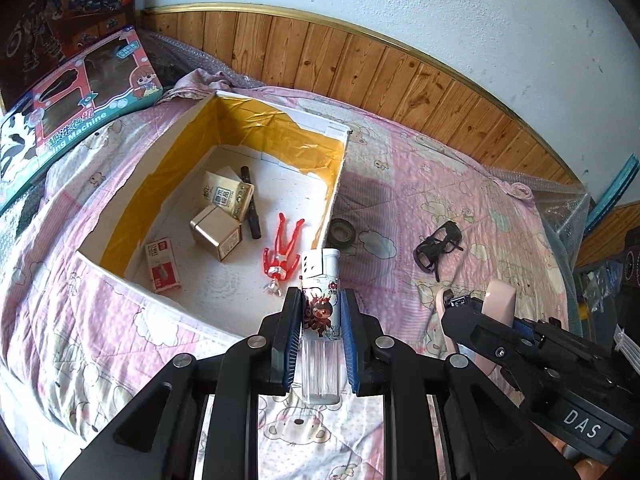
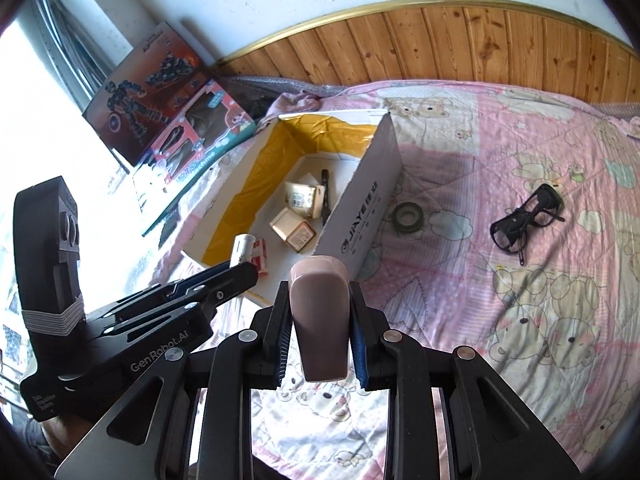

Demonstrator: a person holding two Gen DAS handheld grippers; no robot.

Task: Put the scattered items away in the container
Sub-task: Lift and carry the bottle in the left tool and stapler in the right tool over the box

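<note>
My left gripper is shut on a clear plastic tube with a white cap and cartoon label, held over the near right corner of the open white box. Inside the box lie a red figure, a gold carton, a cream packet, a black marker and a small red-and-white box. My right gripper is shut on a pinkish-brown curved object, just outside the box's near wall. Black glasses and a dark tape roll lie on the quilt.
The pink cartoon quilt covers the bed. Two toy boxes lean at the far left against the wall. Wood panelling runs behind the bed. Bubble wrap sits at the right edge.
</note>
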